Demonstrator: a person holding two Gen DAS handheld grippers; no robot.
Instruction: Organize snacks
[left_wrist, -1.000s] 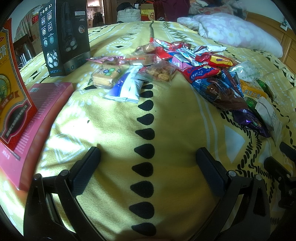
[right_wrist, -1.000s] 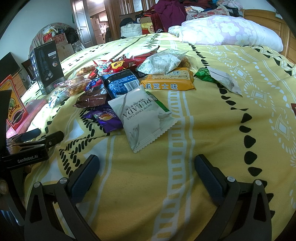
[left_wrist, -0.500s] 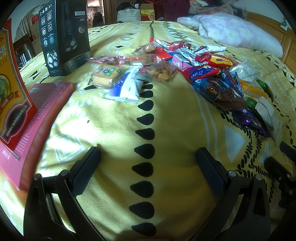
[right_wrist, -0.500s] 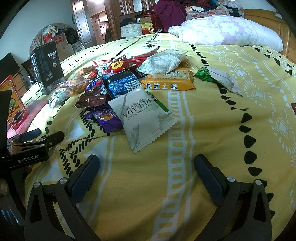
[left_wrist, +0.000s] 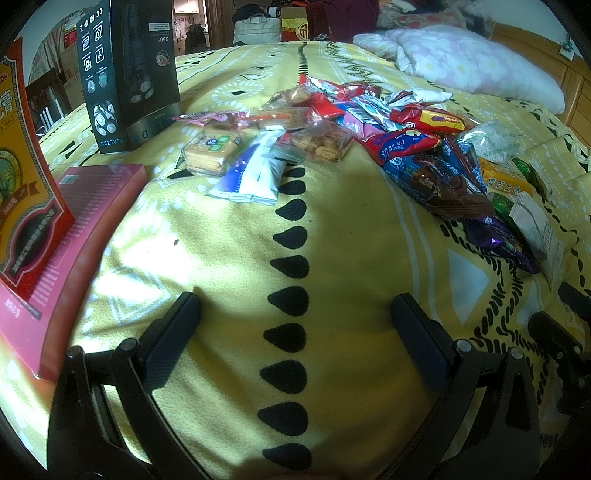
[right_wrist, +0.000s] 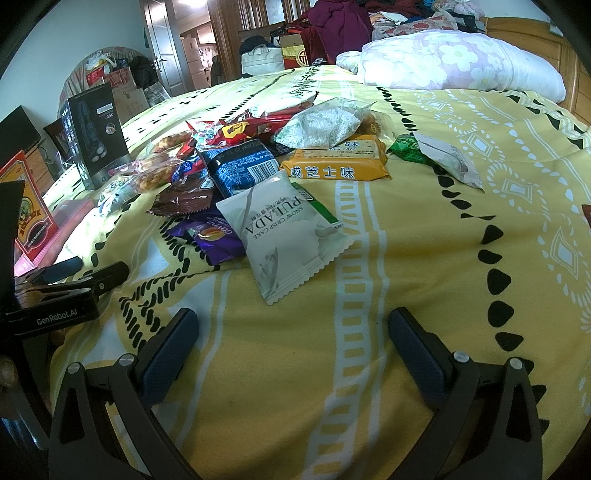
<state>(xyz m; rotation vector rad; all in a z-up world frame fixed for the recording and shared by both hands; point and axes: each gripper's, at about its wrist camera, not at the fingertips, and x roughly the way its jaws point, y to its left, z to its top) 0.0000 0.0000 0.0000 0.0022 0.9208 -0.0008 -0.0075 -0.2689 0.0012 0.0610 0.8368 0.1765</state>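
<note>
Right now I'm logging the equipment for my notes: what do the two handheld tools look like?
Both match: the right tool and the left tool each have a black angular frame with silver rivets and two flat, dark blue textured pads. In the right wrist view, the left tool's black body bears white "GenRobot.AI" lettering. No cables or sleeves show.

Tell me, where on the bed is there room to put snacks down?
Bare yellow bedspread lies right of the white PULADA packet, and between the pink box and the snack pile. The pile itself is crowded, packets overlapping.
</note>
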